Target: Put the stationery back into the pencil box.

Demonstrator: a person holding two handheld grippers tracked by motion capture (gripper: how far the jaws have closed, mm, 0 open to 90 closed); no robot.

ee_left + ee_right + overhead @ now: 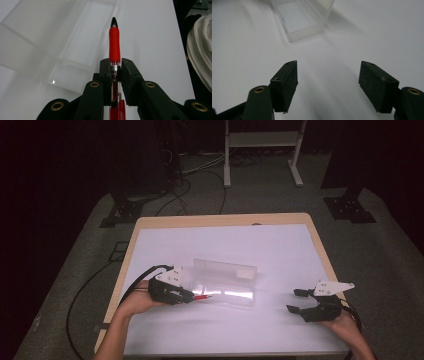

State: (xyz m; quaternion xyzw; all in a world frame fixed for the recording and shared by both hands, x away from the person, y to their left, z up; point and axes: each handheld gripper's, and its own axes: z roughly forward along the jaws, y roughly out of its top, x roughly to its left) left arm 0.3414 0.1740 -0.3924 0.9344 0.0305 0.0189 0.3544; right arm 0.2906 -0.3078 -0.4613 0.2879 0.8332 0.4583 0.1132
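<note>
A red pen (114, 45) with a dark tip is clamped between the black jaws of my left gripper (115, 67), pointing forward over the near edge of a clear plastic box (75, 50). In the high view the left gripper (192, 296) sits at the left end of the open clear box (225, 282), with the red pen (202, 297) sticking out toward its tray. My right gripper (295, 301) rests at the right side of the table, open, with nothing between its jaws. In the right gripper view, its jaws (328, 75) stand wide apart above the white table, and the box end (299, 22) lies ahead.
The white table top (280, 245) has a wooden rim (220, 220). Beyond the table, cables (185, 190) and stand feet lie on the grey floor. A white cloth-like thing (200, 50) shows at the right edge of the left gripper view.
</note>
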